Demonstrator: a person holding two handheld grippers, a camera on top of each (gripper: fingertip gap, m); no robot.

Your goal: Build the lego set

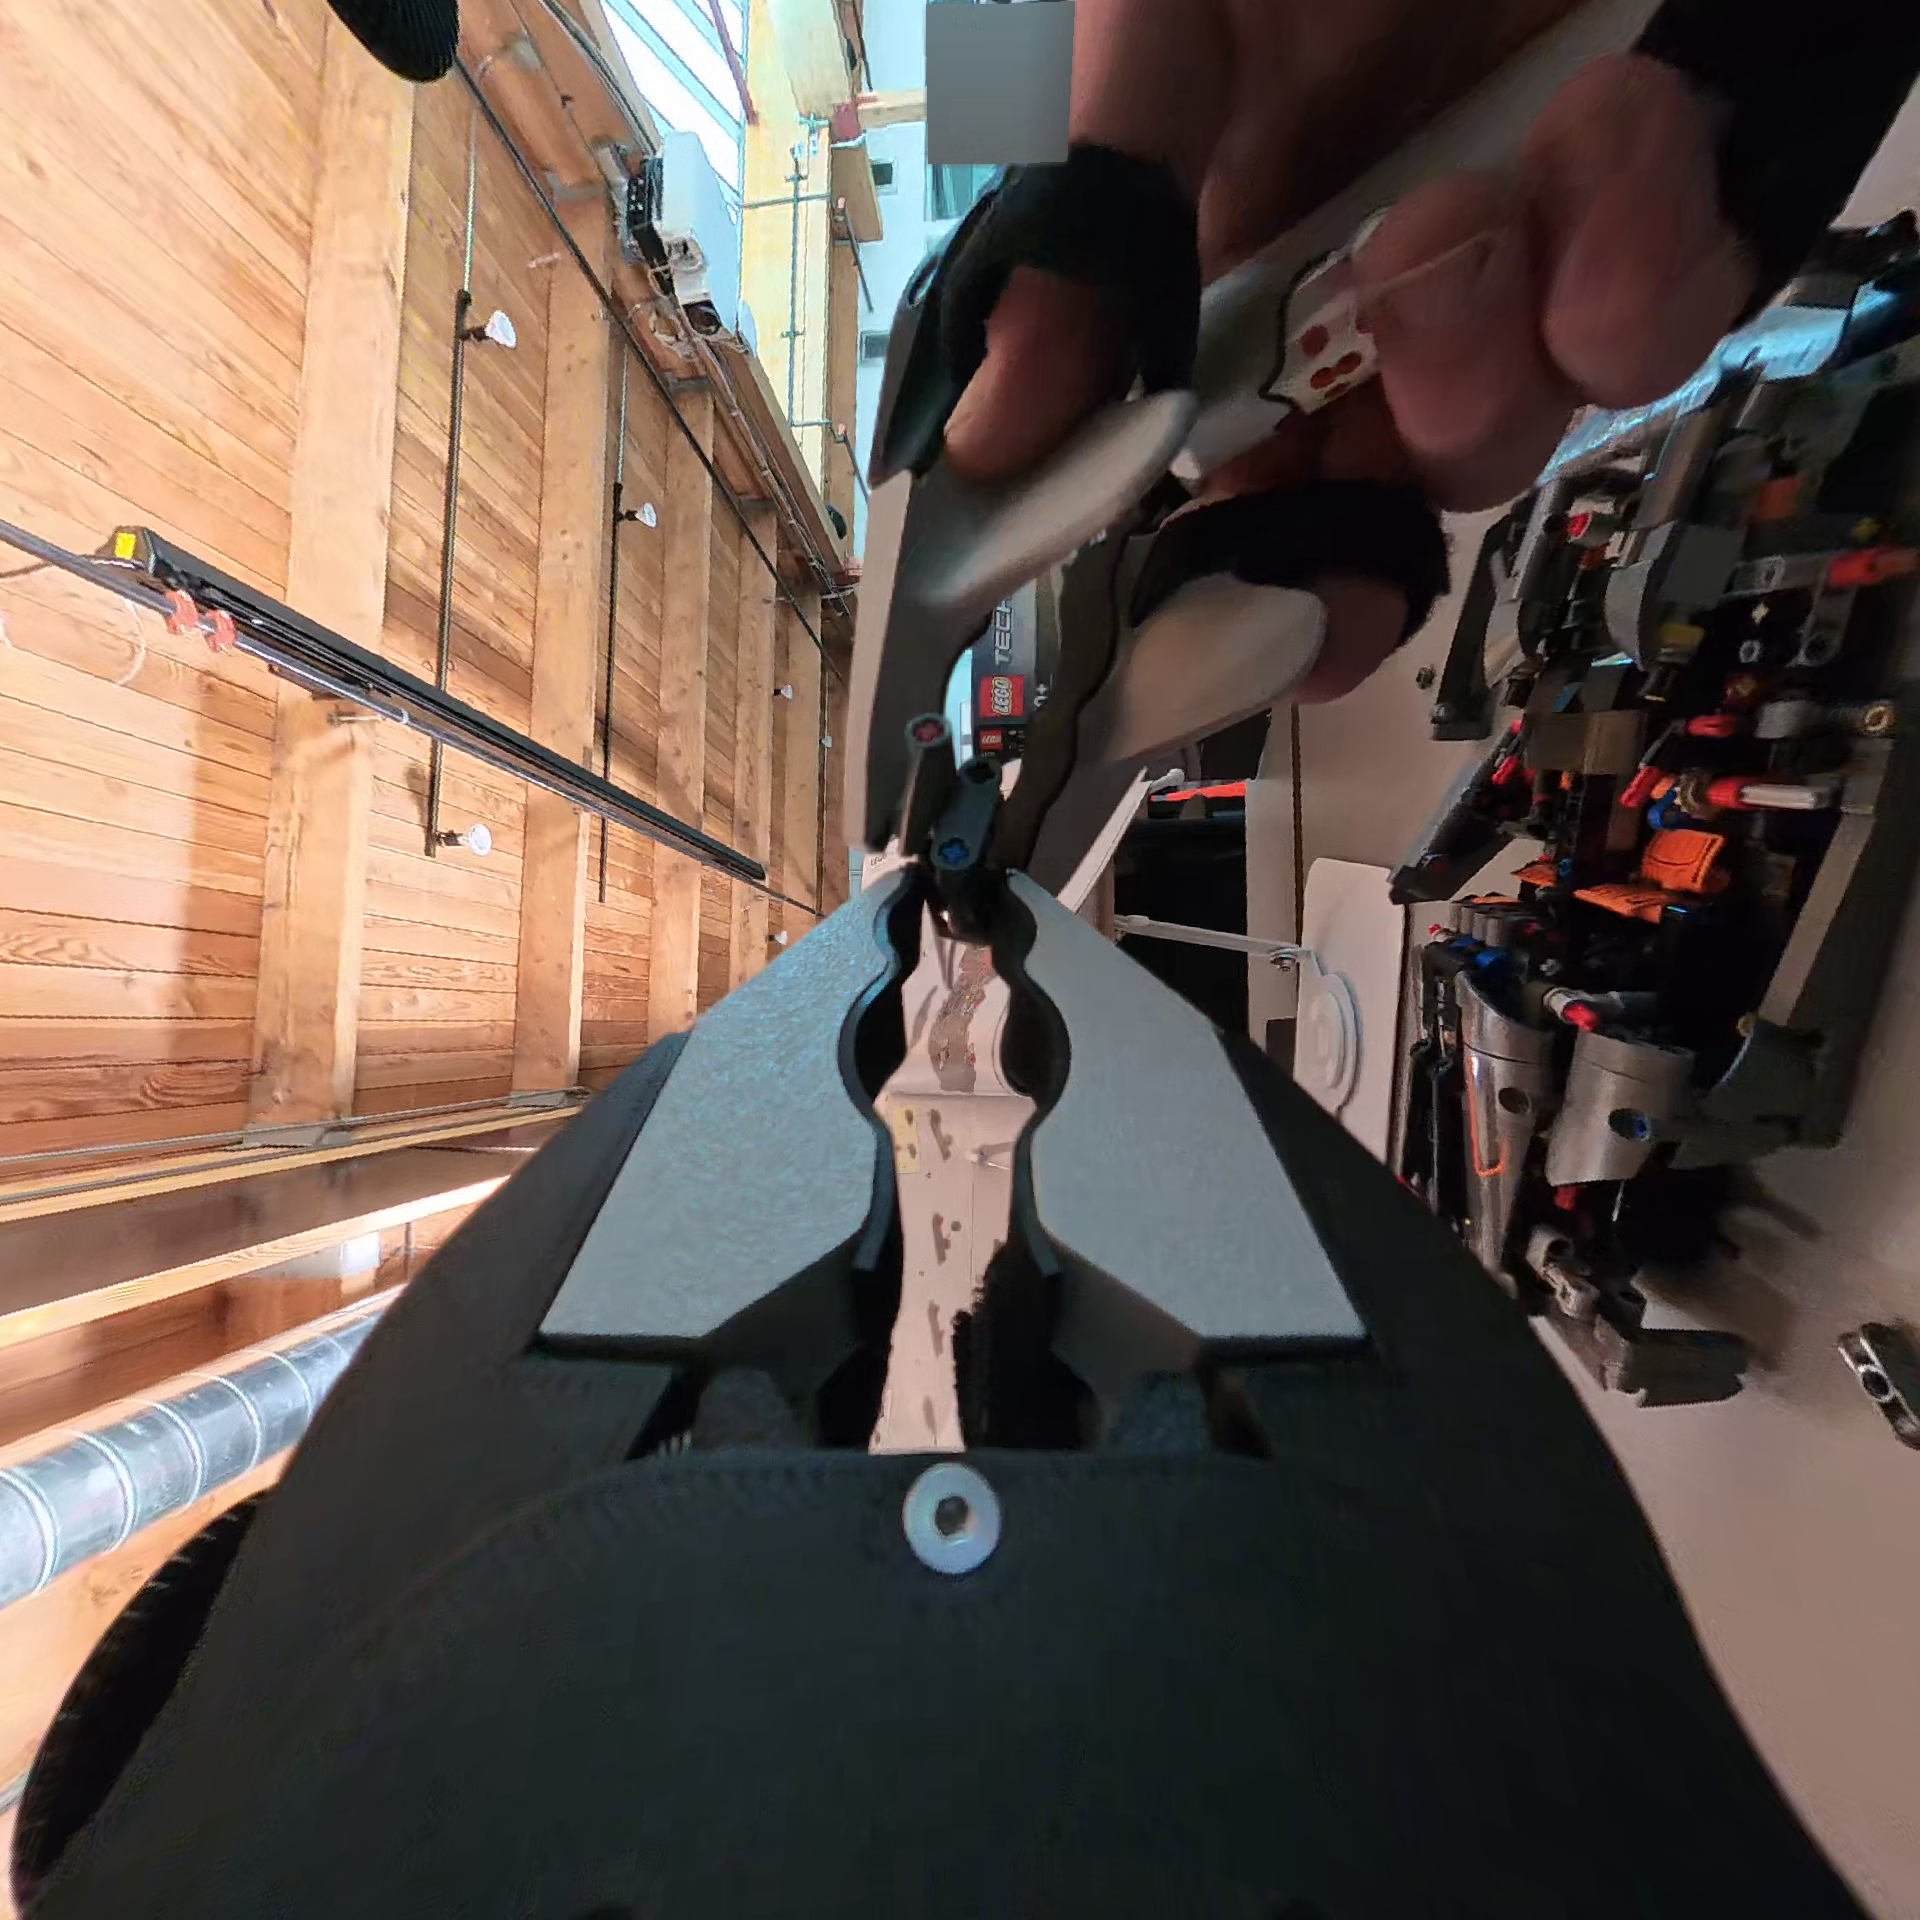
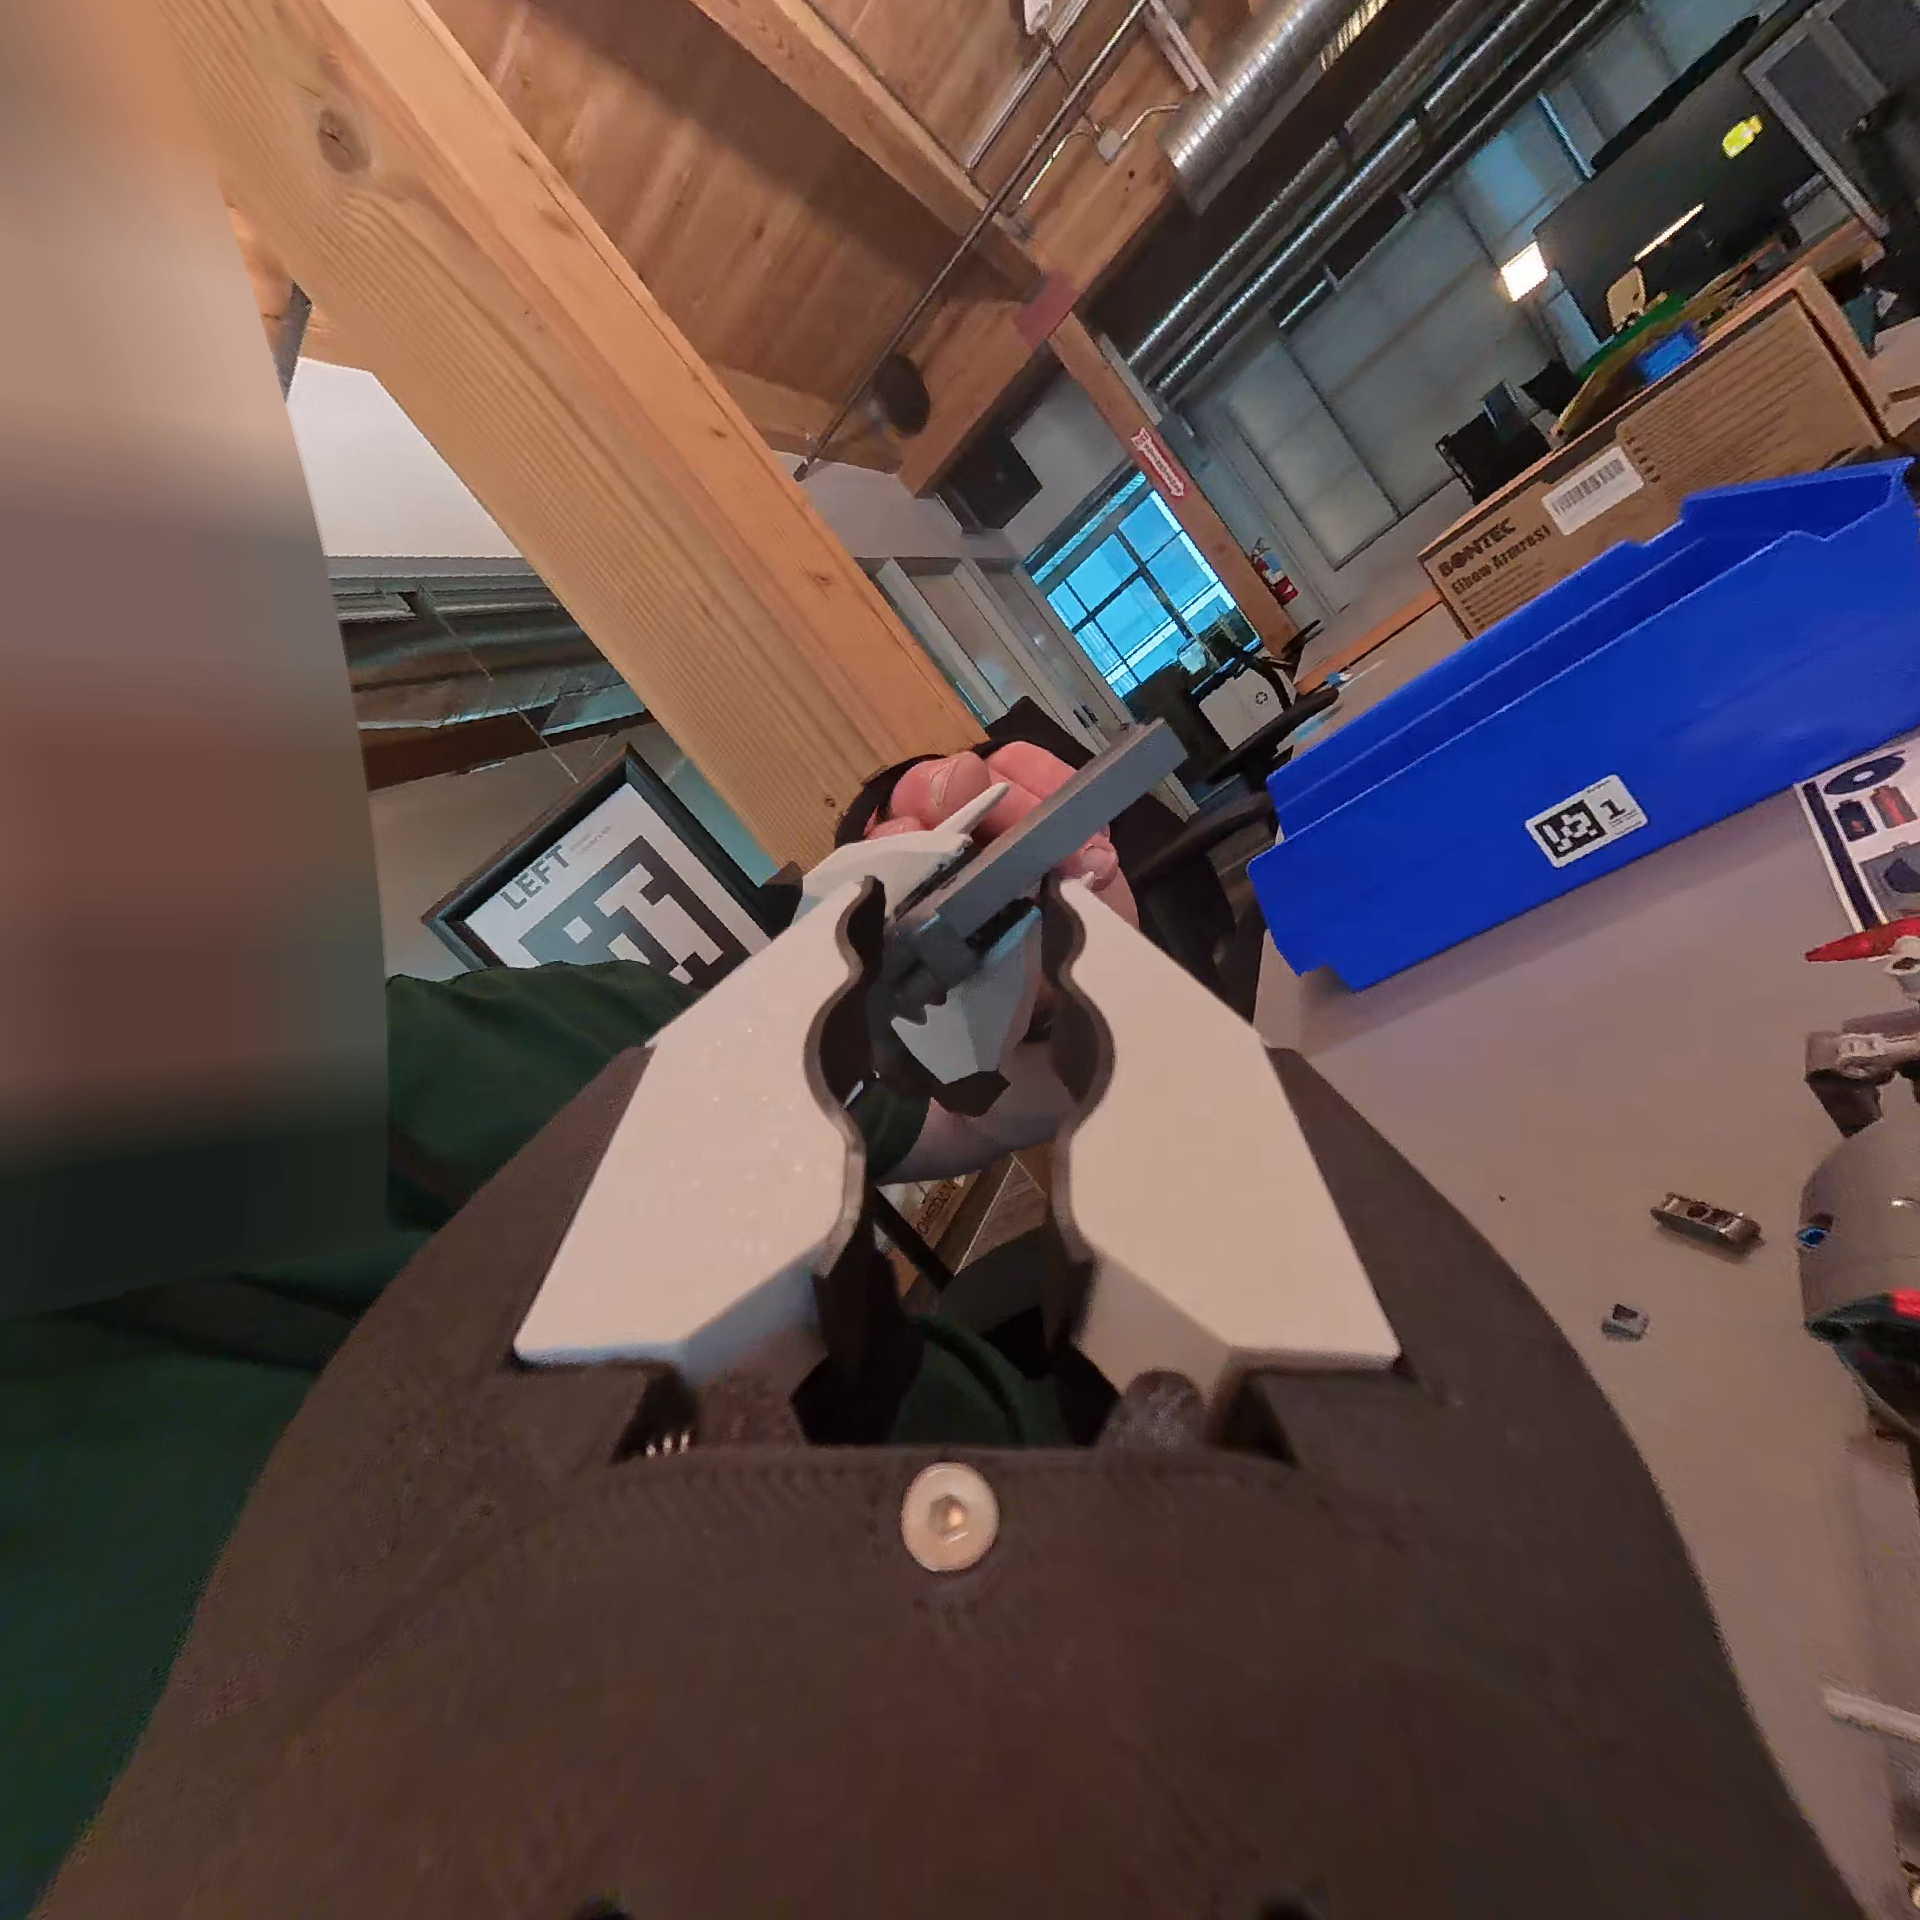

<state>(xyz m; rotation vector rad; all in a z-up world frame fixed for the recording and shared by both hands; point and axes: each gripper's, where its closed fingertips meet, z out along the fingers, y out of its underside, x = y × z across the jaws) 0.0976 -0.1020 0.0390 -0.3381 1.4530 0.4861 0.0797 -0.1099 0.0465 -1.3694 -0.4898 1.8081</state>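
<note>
A small black lego piece (image 1: 964, 821) with a blue pin and a red-tipped tube is held up in the air between both grippers. My left gripper (image 1: 963, 888) is shut on its lower end. My right gripper (image 1: 951, 836), held by a hand in a black fingerless glove, comes in from above, and its tips close against the piece's two sides. In the right wrist view my right gripper (image 2: 966, 904) frames the dark piece (image 2: 920, 961) and the left gripper's pale fingers (image 2: 966, 1029). The large lego car model (image 1: 1662, 831) lies on the white table (image 1: 1714, 1558) to the right.
A loose grey part (image 1: 1881, 1382) lies near the model. A blue bin (image 2: 1610, 748), a cardboard box (image 2: 1662, 468), an instruction sheet (image 2: 1860, 831) and small loose parts (image 2: 1704, 1221) are on the table. A green sleeve (image 2: 520, 1091) is close on the left. Left and right tips are no more than a few centimetres apart.
</note>
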